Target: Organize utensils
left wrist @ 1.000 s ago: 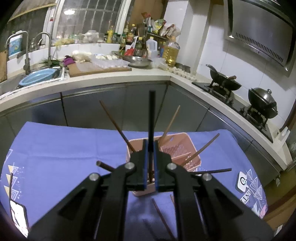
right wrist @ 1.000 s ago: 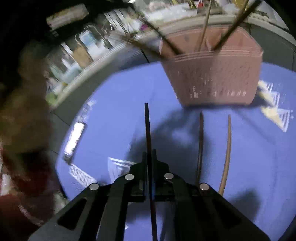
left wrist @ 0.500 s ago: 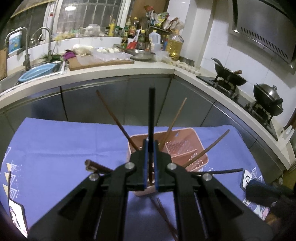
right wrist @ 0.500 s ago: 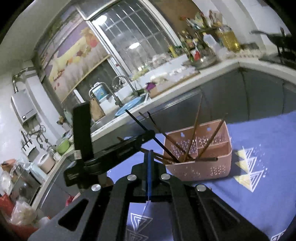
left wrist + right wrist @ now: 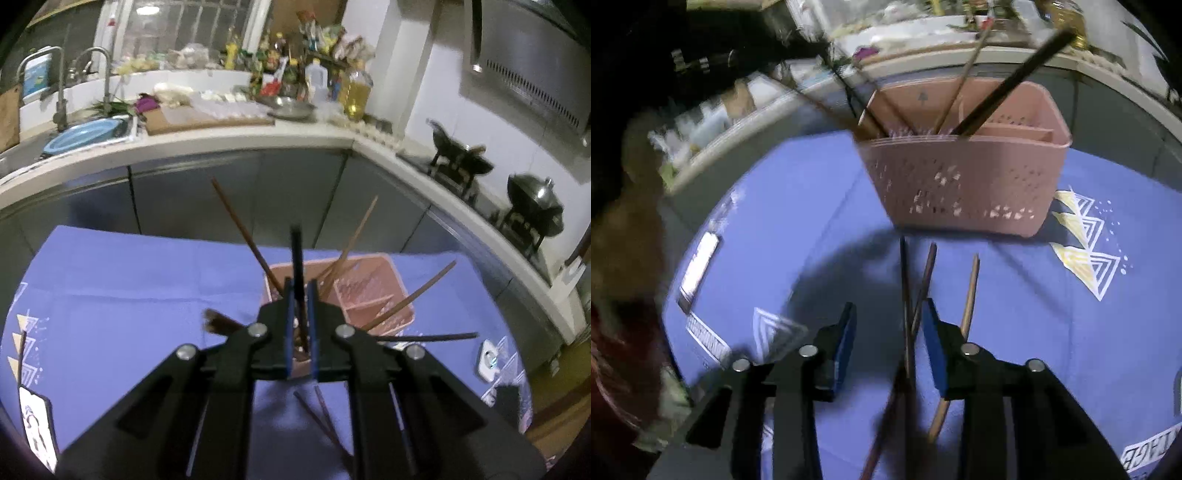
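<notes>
A pink perforated utensil basket [image 5: 373, 295] [image 5: 964, 184] stands on the blue tablecloth with several chopsticks leaning out of it. My left gripper [image 5: 300, 291] hovers over the basket's near end. Its jaws are slightly parted, with a dark chopstick [image 5: 297, 258] standing between them, tip down in the basket. My right gripper [image 5: 889, 314] is open low over the cloth in front of the basket. Three loose chopsticks [image 5: 923, 284] lie on the cloth between and beside its fingers.
A phone [image 5: 37, 432] lies at the cloth's left edge, and a small white device [image 5: 489, 360] at its right edge. Kitchen counters with a sink [image 5: 74, 136] and stove pots [image 5: 535, 210] wrap around behind the table.
My right gripper swung up toward the basket, then dropped back to the cloth and opened; its chopstick now lies on the cloth. My left gripper's jaws parted slightly around the dark chopstick.
</notes>
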A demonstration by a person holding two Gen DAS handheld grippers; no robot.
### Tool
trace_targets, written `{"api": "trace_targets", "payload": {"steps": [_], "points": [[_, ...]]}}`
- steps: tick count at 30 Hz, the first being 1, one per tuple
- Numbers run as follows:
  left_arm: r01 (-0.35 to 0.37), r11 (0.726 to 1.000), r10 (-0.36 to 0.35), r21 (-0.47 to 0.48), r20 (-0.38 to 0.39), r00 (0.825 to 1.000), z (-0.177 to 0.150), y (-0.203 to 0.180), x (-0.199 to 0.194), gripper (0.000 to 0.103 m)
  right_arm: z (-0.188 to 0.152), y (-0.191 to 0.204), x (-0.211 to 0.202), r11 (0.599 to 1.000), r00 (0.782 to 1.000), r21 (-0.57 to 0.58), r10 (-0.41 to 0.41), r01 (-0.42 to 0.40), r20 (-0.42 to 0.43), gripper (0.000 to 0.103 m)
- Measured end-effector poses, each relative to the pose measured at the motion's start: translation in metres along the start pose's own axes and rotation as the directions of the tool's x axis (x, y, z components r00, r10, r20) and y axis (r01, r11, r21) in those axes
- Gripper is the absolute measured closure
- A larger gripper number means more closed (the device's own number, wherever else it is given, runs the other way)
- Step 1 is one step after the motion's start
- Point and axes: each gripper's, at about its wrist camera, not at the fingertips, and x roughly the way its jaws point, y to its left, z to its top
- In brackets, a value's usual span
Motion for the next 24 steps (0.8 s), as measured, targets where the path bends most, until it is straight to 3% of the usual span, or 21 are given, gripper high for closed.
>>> {"api": "trace_targets", "payload": {"steps": [4,9,12,14,19,24], "points": [[0.029,0.999,-0.028,-0.015,0.066,0.997,0.002,-0.002,-0.034,0.097,0.011,0.002,0.027,0.998,0.999,-0.057,-0.035,0.034,-0.027,0.08],[0.032,0.999,-0.031,-0.01,0.129,0.991,-0.011,0.003,-0.072,0.097,0.025,0.0,0.053,0.996,0.995,-0.069,-0.068,0.063,-0.072,0.081],[0.034,0.999,-0.031,-0.019,0.14,0.99,-0.026,0.012,-0.087,0.097,0.024,-0.005,0.062,0.996,0.994,-0.07,-0.061,0.055,-0.09,0.098],[0.035,0.999,-0.031,-0.031,0.133,0.991,-0.036,0.019,-0.09,0.097,0.022,-0.011,0.059,0.998,0.995,-0.043,-0.048,0.044,-0.09,0.098],[0.026,0.998,-0.022,-0.059,0.072,0.997,-0.054,0.034,-0.078,0.097,0.024,-0.015,0.004,0.998,0.996,0.018,0.065,-0.066,0.053,0.099],[0.048,0.994,-0.046,-0.095,0.024,0.999,-0.062,0.041,-0.067,0.097,0.04,-0.016,-0.073,0.989,0.957,0.031,0.134,-0.147,0.259,0.098]]}}
